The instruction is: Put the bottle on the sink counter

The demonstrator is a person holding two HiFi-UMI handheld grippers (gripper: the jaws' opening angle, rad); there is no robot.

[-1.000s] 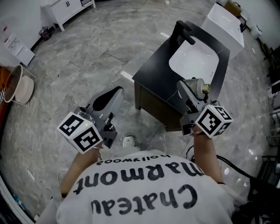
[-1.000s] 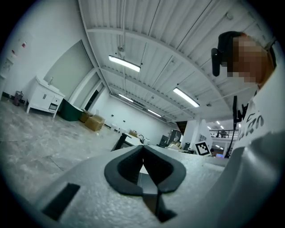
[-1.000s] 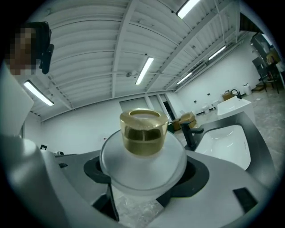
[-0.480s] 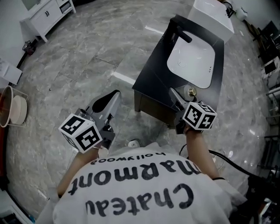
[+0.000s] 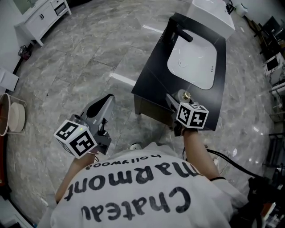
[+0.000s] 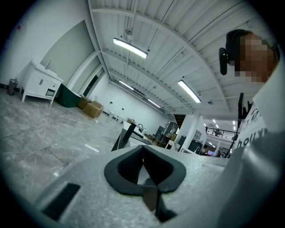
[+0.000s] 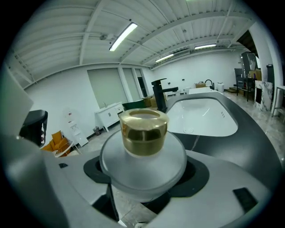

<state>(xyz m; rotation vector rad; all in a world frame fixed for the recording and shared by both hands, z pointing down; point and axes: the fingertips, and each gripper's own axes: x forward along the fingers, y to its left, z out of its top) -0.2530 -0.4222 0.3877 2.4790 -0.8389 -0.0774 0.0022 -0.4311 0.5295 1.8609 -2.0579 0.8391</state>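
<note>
Your right gripper (image 5: 177, 99) had its fingers clamped on the bottle (image 7: 143, 153), gripping the frosted body below the gold cap (image 7: 144, 130). The bottle stood upright, cap uppermost. In the head view it sat at the near edge of the black desk (image 5: 153, 80), toward the near right corner. No view showed whether its base touched the desk.

Just beyond the bottle lay a narrow bare strip of desk, then the white sink basin (image 5: 192, 62), which filled most of the desk's middle. The black faucet (image 5: 180, 33) rose at the basin's far left side, well apart from the bottle. A white unit (image 5: 209, 11) stood against the desk's far edge.

Your left gripper (image 5: 103, 103) was over the marble floor (image 5: 80, 58), to the left of the desk and well apart from it. Its fingers were together with nothing between them.

Other items around:
- a white cabinet (image 5: 38, 18) on the far left of the floor;
- a round tub (image 5: 11, 118) at the left edge of the head view;
- a black cable (image 5: 231, 162) on the floor to your right.
</note>
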